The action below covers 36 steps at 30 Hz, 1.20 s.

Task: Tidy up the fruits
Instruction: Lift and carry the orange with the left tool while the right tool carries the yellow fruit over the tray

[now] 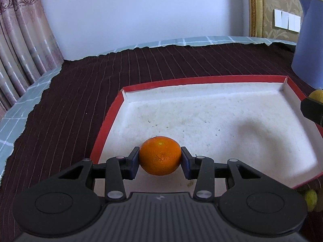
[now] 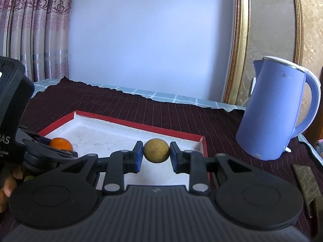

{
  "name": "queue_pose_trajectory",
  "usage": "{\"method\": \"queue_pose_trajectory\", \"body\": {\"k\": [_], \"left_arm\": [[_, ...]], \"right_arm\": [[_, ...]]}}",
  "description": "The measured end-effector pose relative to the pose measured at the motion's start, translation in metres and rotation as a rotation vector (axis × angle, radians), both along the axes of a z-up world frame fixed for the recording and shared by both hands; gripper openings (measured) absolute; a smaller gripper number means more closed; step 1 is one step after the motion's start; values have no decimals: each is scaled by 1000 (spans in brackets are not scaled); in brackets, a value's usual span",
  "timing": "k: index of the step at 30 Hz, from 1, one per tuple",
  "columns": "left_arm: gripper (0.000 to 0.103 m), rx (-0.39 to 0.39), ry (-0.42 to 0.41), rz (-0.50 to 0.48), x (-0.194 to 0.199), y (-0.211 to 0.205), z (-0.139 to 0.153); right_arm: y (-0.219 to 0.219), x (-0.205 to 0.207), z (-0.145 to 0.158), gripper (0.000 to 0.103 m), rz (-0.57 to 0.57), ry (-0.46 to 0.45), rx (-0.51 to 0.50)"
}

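Note:
My left gripper (image 1: pixel 160 158) is shut on an orange (image 1: pixel 160 155) and holds it over the near left part of a white tray with a red rim (image 1: pixel 201 79). My right gripper (image 2: pixel 156 153) is shut on a small yellow-brown fruit (image 2: pixel 156 150) over the tray's near right part (image 2: pixel 141 124). In the right wrist view the left gripper and its orange (image 2: pixel 60 143) show at the left. In the left wrist view the right gripper's finger (image 1: pixel 311 110) and a bit of its yellow fruit (image 1: pixel 317 95) show at the right edge.
A blue electric kettle (image 2: pixel 272 109) stands on the dark striped cloth (image 1: pixel 70 100) right of the tray. A yellow-green fruit (image 1: pixel 310 198) lies on the cloth by the tray's near right corner. Curtains hang at the left, a wall behind.

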<state>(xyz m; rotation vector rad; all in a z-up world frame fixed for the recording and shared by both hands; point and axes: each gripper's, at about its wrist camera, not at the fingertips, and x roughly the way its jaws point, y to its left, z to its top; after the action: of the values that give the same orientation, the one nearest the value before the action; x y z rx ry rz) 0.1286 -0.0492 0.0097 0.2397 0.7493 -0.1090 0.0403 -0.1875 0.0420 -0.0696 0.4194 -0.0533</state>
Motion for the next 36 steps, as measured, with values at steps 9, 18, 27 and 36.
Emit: {"method": "queue_pose_trajectory", "body": {"k": [9,18,27,36], "left_arm": [[41,13,9,7,15,-6,-1],[41,17,-4,22,26,-8,-1],[41,20,-15,20,33,-13,-2],[41,-8,-66,25,47,-16,0]], "right_arm": [[-7,19,-3,26,-17,14,24],[-15,37,-9,26,-39,33,57],[-15,49,-11,26,-44,45,54],[-18,62,-10,27,-48,18,71]]}}
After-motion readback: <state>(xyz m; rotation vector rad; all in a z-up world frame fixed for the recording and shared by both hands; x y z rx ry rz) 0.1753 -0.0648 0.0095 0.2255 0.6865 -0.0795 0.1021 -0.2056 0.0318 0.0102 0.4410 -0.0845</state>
